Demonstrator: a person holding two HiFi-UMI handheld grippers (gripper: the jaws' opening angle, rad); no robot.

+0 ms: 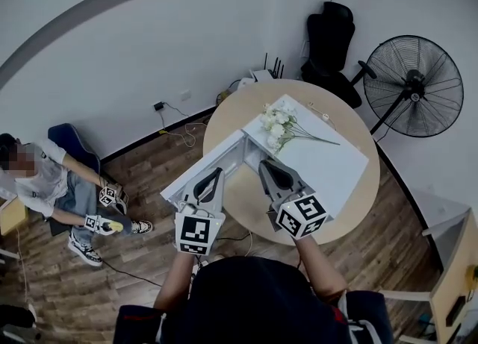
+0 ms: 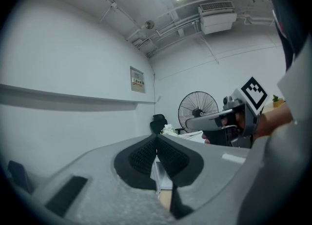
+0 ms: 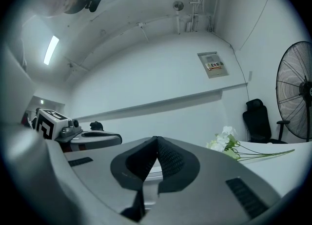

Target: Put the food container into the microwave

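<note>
2 hand-held grippers (image 1: 216, 174) (image 1: 264, 164), 1 table (image 1: 250, 212)

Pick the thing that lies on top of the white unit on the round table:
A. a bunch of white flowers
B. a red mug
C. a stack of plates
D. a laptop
A: a bunch of white flowers lies with its stems across the top of the white unit on the round table. No laptop, mug or plates show there.

A round wooden table (image 1: 239, 111) carries a white microwave (image 1: 328, 163), with white flowers (image 1: 276, 122) lying on top.
</note>
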